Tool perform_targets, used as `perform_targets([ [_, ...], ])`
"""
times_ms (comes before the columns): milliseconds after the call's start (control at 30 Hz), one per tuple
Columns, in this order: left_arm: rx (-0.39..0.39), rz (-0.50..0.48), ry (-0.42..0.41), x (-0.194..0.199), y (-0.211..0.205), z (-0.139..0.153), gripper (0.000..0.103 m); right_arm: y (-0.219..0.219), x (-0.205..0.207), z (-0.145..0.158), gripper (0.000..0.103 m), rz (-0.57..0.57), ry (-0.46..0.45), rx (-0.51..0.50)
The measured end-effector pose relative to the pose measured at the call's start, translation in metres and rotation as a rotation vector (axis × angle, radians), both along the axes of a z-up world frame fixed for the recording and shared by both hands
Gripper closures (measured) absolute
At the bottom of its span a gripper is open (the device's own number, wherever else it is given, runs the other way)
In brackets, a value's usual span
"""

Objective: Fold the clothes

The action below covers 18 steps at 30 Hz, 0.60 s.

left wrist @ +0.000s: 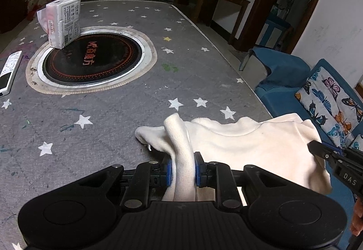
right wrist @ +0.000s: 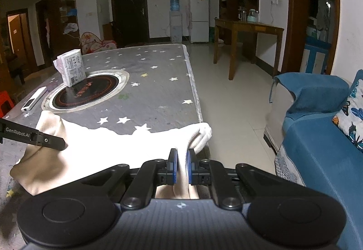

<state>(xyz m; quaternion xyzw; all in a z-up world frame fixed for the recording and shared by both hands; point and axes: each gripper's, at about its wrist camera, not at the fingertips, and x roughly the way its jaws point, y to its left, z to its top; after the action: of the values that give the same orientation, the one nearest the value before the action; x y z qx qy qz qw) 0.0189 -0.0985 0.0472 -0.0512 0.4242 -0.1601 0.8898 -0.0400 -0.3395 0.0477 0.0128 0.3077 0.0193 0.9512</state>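
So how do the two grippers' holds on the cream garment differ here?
The left gripper pinches a thick, rolled bunch of the cream garment, so its fingers stand visibly apart; the right gripper clamps a thinner fold with its fingers nearly together. The left holds cloth over the star-patterned table cover; the right holds it at the table's edge, beside the floor. Both are shut on the same garment.

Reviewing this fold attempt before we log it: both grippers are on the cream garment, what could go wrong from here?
1. The right gripper pinches the cream garment at the table edge; a slip could drop it floorward.
2. The left gripper holds a thick bunched fold, so layers may slide out unevenly.
3. Cloth sags between the grips, so the fold may crease crooked.
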Motion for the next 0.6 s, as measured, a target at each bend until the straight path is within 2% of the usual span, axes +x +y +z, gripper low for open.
perform_targets([
  [600, 0.052, 0.017, -0.007, 0.0, -0.002, -0.007, 0.076, -0.005, 0.008, -0.013, 0.095, -0.028, 0.043, -0.012],
])
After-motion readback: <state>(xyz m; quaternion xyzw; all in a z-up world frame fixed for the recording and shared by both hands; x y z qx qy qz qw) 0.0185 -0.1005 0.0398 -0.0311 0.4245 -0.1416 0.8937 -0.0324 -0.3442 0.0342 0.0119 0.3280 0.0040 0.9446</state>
